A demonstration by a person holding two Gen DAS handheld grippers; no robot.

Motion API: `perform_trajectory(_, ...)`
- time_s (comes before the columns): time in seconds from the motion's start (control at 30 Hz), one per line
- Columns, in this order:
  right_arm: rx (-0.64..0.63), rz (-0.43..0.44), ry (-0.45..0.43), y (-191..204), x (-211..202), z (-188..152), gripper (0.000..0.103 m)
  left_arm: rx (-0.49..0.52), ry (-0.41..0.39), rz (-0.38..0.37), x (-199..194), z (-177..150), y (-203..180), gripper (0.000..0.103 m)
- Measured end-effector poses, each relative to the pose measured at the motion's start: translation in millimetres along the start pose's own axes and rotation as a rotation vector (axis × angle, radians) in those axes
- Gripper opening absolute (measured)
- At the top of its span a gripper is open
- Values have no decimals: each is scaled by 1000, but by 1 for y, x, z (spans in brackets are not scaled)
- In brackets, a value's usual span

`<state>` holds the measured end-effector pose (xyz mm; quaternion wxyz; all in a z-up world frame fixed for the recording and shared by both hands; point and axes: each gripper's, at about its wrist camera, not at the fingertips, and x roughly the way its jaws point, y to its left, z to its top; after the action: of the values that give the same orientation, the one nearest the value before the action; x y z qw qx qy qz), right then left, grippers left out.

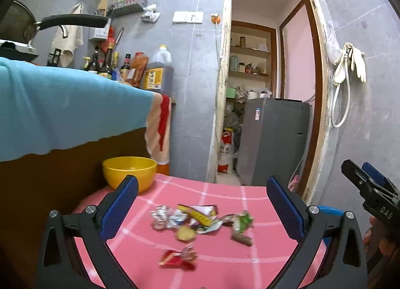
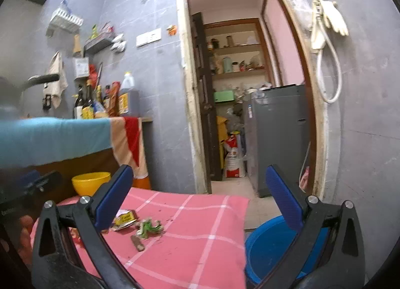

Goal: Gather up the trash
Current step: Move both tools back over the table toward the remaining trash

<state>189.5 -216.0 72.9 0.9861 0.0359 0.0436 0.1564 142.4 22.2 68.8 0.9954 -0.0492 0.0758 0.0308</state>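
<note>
Pink-clothed table [image 1: 270, 244] holds the wrappers [image 1: 200, 221] straight ahead between our left gripper's [image 1: 202, 211] wide jaws, nearer than the equally wide right gripper [image 2: 200, 201].

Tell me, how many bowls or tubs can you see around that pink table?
2. A yellow bowl sits at the pink cloth's far left corner; a blue tub stands on the floor beside its right edge. Others may be hidden.
</note>
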Motion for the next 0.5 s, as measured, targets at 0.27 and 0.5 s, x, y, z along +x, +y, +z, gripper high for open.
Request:
perform_trajectory(0.27,-98,40,126,29,19,-18,103,16,48,40,-10,-21,30,101)
perform_trajectory(0.5,-123,99,237,45,35,-38,103,15,116,44,-10,-40,42,101)
